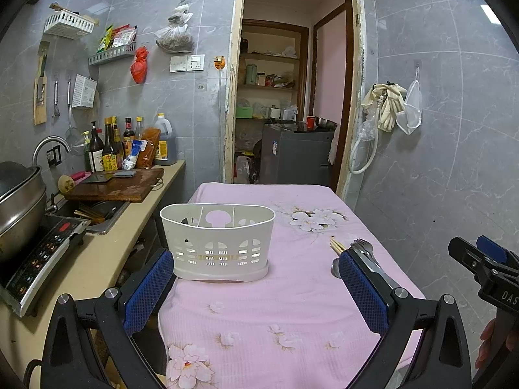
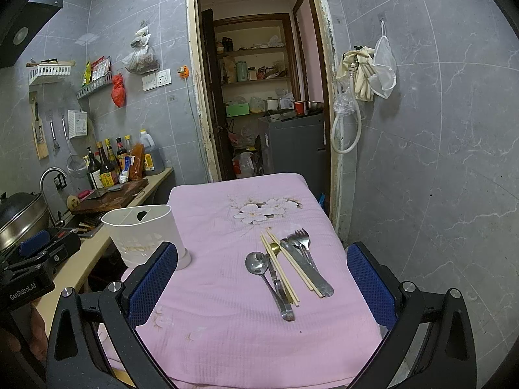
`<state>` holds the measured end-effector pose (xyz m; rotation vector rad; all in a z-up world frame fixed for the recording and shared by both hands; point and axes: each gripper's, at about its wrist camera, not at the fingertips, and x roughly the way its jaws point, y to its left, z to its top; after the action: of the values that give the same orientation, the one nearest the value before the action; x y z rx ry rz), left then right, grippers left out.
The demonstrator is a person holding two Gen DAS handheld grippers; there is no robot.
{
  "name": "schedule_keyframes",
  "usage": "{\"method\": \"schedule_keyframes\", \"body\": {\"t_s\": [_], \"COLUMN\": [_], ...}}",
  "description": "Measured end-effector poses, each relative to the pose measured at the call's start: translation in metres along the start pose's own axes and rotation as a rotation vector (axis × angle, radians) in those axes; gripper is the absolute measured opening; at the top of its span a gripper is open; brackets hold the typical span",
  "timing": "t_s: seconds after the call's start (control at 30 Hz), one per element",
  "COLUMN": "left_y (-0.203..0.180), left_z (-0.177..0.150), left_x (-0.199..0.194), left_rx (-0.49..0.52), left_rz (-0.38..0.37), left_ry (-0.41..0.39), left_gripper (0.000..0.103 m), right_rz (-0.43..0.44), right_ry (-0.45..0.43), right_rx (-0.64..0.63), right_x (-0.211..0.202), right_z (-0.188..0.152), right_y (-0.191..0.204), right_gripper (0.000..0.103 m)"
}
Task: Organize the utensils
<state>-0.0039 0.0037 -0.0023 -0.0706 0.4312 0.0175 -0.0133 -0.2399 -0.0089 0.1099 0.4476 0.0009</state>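
A white slotted utensil holder (image 1: 218,243) stands on the pink cloth, at the table's left side; it also shows in the right wrist view (image 2: 146,235). A pile of utensils lies to its right: a steel spoon (image 2: 259,265), chopsticks (image 2: 282,272), a knife (image 2: 308,270) and forks (image 2: 301,237). In the left wrist view the forks (image 1: 362,244) and chopsticks (image 1: 337,245) peek out behind the right finger. My left gripper (image 1: 256,275) is open and empty, just in front of the holder. My right gripper (image 2: 262,270) is open and empty, its fingers either side of the pile, short of it.
The table with the pink floral cloth (image 2: 227,324) is small, with edges near on all sides. A counter (image 1: 107,246) on the left holds an induction cooker, wok, cutting board and bottles. An open doorway (image 1: 292,97) lies beyond the table. A grey tiled wall (image 2: 438,178) stands to the right.
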Motion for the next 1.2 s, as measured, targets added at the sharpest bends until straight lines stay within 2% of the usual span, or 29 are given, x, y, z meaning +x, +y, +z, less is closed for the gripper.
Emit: {"method": "schedule_keyframes", "body": {"t_s": [1.2], "left_y": [0.0001], "left_z": [0.0011], "left_x": [0.0017], "left_rx": [0.000], "left_rz": [0.000], "left_ry": [0.002], "left_gripper": [0.102], "right_rz": [0.000], "right_ry": [0.003], "right_rx": [0.002], "right_x": [0.0012], "right_z": [-0.0014], "right_y": [0.0003], "right_gripper": [0.102]}}
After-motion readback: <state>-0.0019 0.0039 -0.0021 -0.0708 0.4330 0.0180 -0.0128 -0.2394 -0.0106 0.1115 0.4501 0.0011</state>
